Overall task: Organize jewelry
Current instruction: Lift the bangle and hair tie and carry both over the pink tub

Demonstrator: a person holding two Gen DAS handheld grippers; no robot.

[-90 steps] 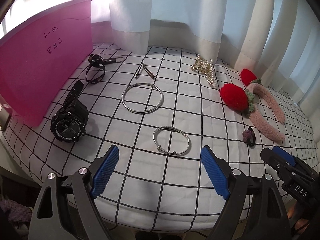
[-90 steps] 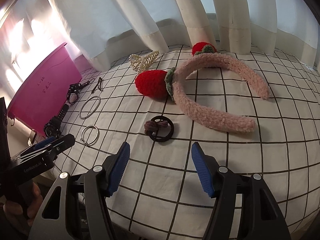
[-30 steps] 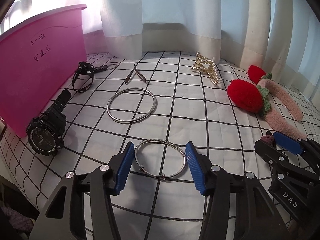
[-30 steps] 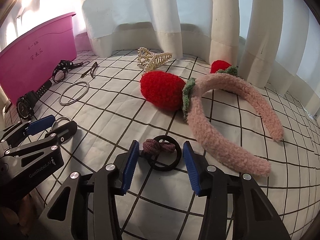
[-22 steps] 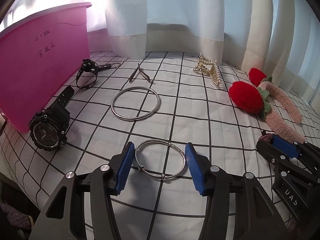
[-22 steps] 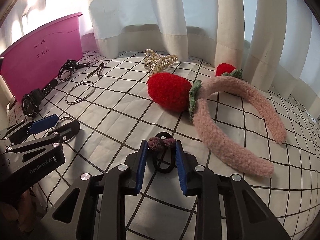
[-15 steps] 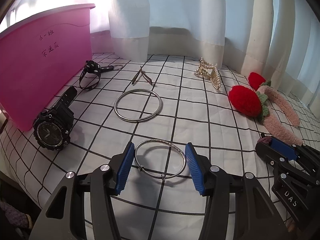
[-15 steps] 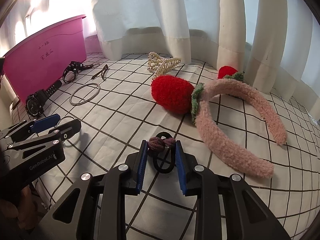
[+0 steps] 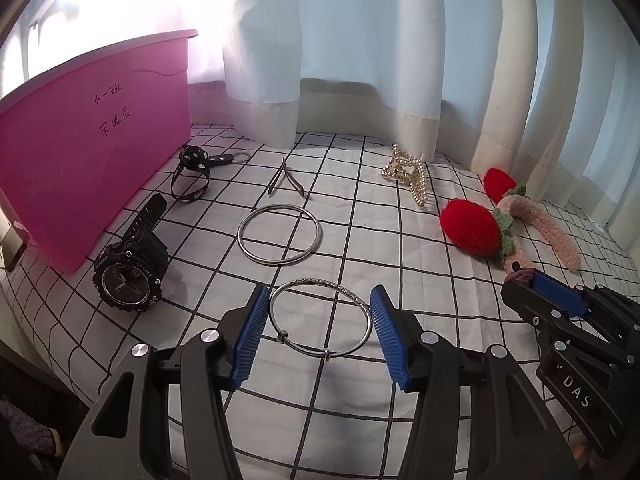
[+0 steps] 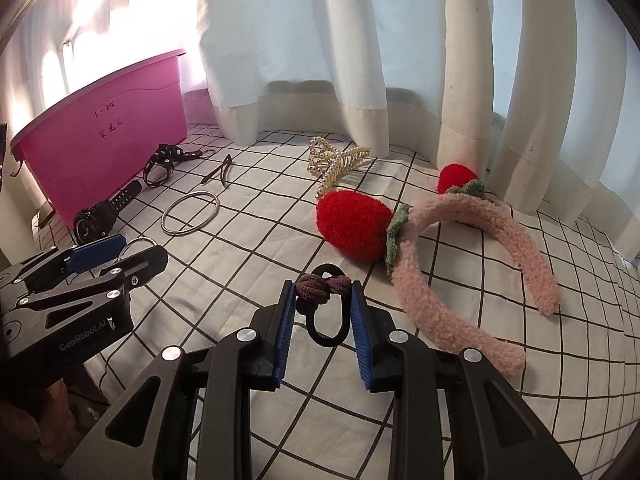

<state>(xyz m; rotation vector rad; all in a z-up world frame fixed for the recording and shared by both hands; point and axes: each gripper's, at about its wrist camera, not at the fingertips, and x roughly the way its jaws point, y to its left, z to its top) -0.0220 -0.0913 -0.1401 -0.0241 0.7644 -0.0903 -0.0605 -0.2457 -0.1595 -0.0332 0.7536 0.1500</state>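
My left gripper is shut on a thin silver bangle, one blue pad on each side of it; it hangs just above the checked cloth with its shadow below. My right gripper is shut on a black hair tie with a purple knot, squeezed into a narrow oval and lifted off the cloth. In the left wrist view the right gripper is at the right edge. The right wrist view has the left gripper at its left edge. A pink bin stands at the far left.
On the checked cloth lie a black sport watch, a larger silver ring, a metal hair pin, a black strap with a key ring, a pearl hair claw and a pink strawberry headband. White curtains hang behind.
The right jaws closed on the hair tie and squeezed it narrow. Both grippers have risen a little, carrying the bangle and the hair tie off the cloth.
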